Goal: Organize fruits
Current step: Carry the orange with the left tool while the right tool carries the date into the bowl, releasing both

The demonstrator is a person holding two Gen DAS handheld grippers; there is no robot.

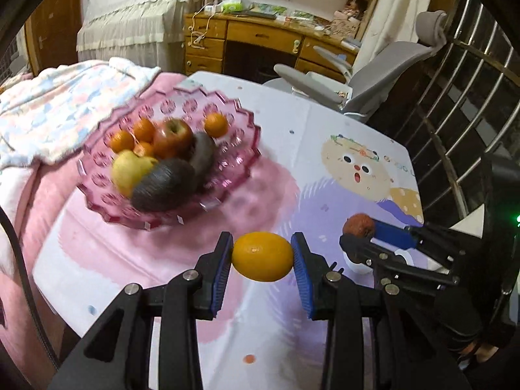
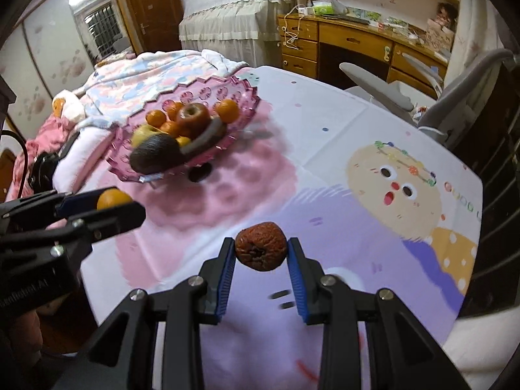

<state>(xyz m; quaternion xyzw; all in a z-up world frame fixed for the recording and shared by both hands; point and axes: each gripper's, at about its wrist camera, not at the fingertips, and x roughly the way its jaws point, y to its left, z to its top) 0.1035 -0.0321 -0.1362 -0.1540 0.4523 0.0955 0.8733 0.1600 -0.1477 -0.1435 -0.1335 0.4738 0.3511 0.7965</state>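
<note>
My left gripper is shut on a yellow-orange citrus fruit, held above the table in front of the pink glass bowl. The bowl holds several small oranges, a red apple, a yellow pear and two dark avocados. My right gripper is shut on a wrinkled brown fruit, also lifted off the table. In the right wrist view the left gripper with its orange fruit hangs at the left, below the bowl. The right gripper shows at the right in the left wrist view.
The table wears a cartoon-print cloth in pink and purple. A bed with a pink blanket lies left of it. A grey office chair and a wooden desk stand behind, and a metal railing runs along the right.
</note>
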